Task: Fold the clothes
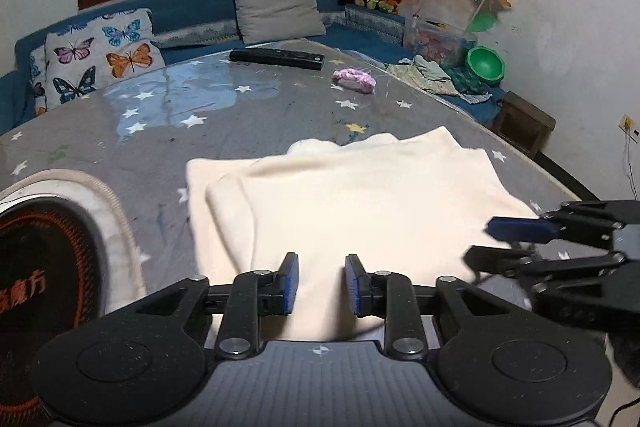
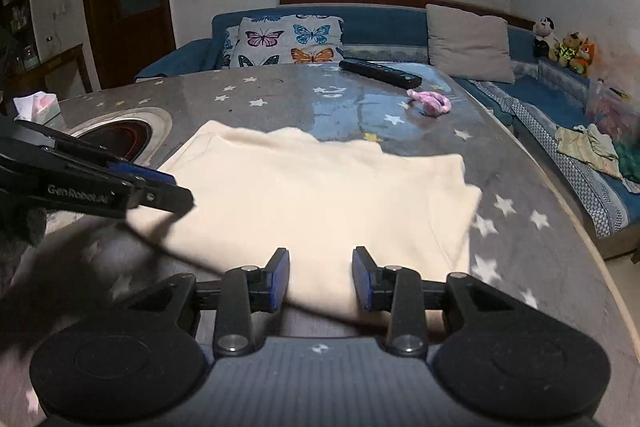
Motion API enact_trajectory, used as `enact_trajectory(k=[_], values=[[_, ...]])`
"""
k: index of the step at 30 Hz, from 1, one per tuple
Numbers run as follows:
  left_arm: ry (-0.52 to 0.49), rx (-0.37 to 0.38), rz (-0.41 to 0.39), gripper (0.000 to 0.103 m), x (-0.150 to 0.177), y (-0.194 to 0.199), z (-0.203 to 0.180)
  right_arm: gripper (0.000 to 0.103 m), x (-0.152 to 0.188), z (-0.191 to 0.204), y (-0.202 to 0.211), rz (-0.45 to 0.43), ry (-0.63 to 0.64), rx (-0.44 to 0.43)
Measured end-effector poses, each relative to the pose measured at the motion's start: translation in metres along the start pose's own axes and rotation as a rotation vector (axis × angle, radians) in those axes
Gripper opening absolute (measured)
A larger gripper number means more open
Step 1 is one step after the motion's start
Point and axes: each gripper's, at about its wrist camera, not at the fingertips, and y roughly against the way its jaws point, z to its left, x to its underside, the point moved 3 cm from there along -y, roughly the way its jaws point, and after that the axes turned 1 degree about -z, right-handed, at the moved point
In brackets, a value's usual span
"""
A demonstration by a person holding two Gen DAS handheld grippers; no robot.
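Both tongs [image 1: 322, 285] [image 2: 320, 279] gape over the cream garment [image 1: 360, 203], remote [image 1: 276, 59] beyond.

The cream garment [image 2: 320, 195] looks soft, matt fleece. The table [image 1: 120, 131] wears a glossy clear plastic cover. Both grippers [image 1: 322, 285] [image 2: 320, 281] are matt black plastic.

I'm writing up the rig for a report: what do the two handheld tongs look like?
The left tongs and the right tongs look alike: matte black linkage arms with silver pivot screws, blue pads on the fingers, two round black discs and a ribbed grey base with a small crosshair mark. White "GenRobot.AI" lettering shows on the left one's side. No sleeves are visible.
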Motion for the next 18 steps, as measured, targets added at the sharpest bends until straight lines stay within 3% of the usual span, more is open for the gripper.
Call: enact_trajectory(k=[6,8,11,15,18], values=[[0.045,-0.011,-0.017,0.031,0.012,0.013,0.010,0.035,0.005,-0.008,0.018,-0.012,-0.004,0.025],[0.062,-0.012,-0.024,0.031,0.015,0.016,0.013,0.044,0.007,-0.014,0.016,-0.010,-0.032,0.032],[0.092,-0.014,-0.015,0.031,0.021,0.019,0.019,0.044,0.012,-0.023,0.011,-0.003,-0.079,0.041],[0.120,-0.036,0.000,0.041,0.029,0.028,0.026,0.046,0.018,-0.023,0.014,-0.003,-0.094,0.052],[0.133,-0.045,0.012,0.046,0.037,0.033,0.029,0.054,0.018,-0.019,0.021,-0.023,-0.100,0.054]])
